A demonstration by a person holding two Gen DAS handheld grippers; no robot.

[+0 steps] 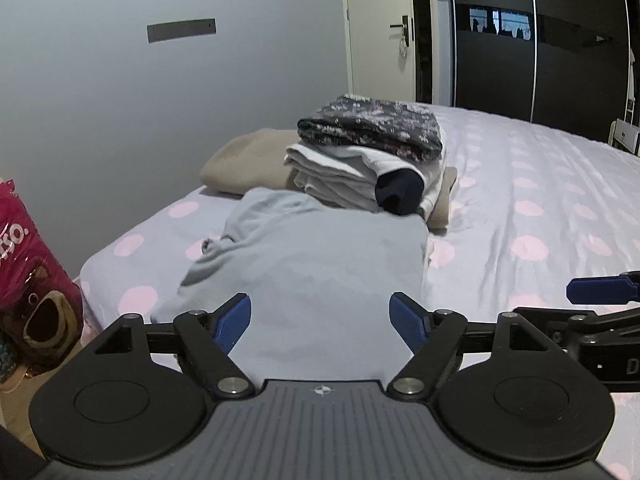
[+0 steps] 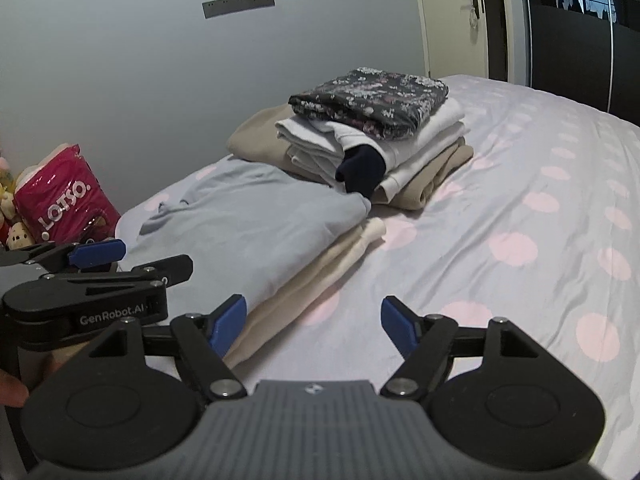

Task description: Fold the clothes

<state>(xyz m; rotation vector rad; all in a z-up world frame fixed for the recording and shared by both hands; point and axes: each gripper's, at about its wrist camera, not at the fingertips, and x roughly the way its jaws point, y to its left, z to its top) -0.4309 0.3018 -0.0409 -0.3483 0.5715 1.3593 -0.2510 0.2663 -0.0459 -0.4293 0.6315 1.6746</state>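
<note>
Your left gripper [image 1: 320, 322] stands with its jaws wide apart and nothing between the blue pads [image 1: 233, 322]; it hovers over the near edge of the pale blue garment [image 1: 312, 264] without touching it. Your right gripper [image 2: 310, 326] is likewise spread wide and empty, held over bare bedsheet [image 2: 500, 264] just to the right of the same garment. Both tools sit side by side at the near edge of the bed, angled down toward the work.

The pale blue garment lies folded into a rough rectangle directly ahead of the left gripper. From the right wrist view it rests on top of a cream folded item [image 2: 320, 276], so the two form a short second pile (the lower edge of the cream piece juts out on the right). One corner of the blue piece on the far left is rumpled and not tucked flat.

Beyond it, touching or nearly touching its far edge, stands the finished stack [image 1: 368, 160]: a dark floral garment [image 2: 372, 100] on top, white pieces beneath, a navy cuff or sock poking out at the front, and a beige layer at the base. Stacking keeps finished items clear of the working area near you.

Left of the bed, on the floor, a pink package [image 2: 64, 200] stands against the wall. A door and dark wardrobe panels close the background.

Judge the blue garment as folded and released; treat the rumpled corner as the only point needing attention.
</note>
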